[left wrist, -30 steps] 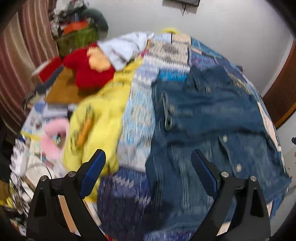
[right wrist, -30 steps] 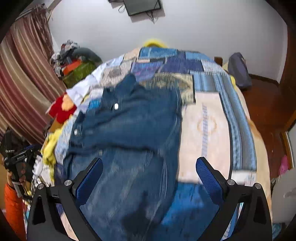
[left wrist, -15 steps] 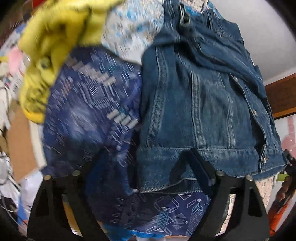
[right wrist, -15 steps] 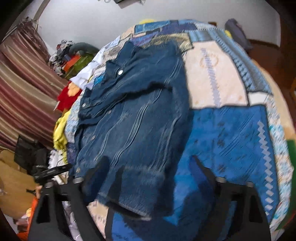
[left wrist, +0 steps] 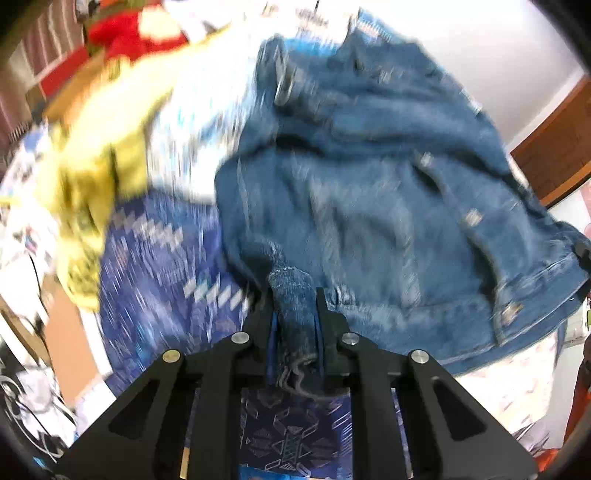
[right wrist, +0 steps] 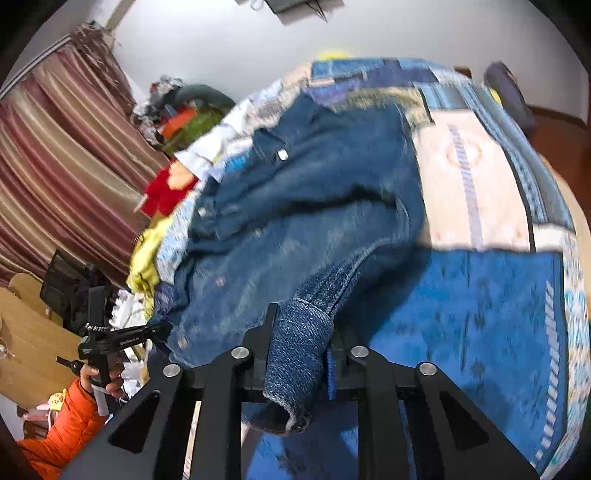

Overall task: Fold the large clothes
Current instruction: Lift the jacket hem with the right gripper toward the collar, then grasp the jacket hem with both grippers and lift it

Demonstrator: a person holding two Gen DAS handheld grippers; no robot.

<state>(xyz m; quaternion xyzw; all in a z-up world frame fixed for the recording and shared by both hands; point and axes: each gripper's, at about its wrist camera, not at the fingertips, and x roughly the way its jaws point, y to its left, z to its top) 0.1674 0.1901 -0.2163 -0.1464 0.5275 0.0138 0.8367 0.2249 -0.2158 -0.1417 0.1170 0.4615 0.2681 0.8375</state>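
Note:
A blue denim jacket [left wrist: 369, 177] lies spread on the patchwork bed cover [left wrist: 155, 258], buttons showing; it also shows in the right wrist view [right wrist: 303, 206]. My left gripper [left wrist: 294, 314] is shut on the jacket's bottom hem at one corner, the fabric bunched between its jaws. My right gripper [right wrist: 301, 332] is shut on the hem at the other corner, a fold of denim hanging over its jaws. Both corners are lifted off the bed. The left gripper also appears in the right wrist view [right wrist: 162, 328], at the jacket's left edge.
A yellow garment [left wrist: 99, 162] and a red plush toy [left wrist: 144, 33] lie left of the jacket. A pile of clothes [right wrist: 184, 110] sits at the bed's head by striped curtains [right wrist: 62, 162]. A dark bag [right wrist: 506, 92] rests at the bed's far right.
Both grippers were open above the jacket, came down to its bottom hem and shut on it. The hem corners are now raised.

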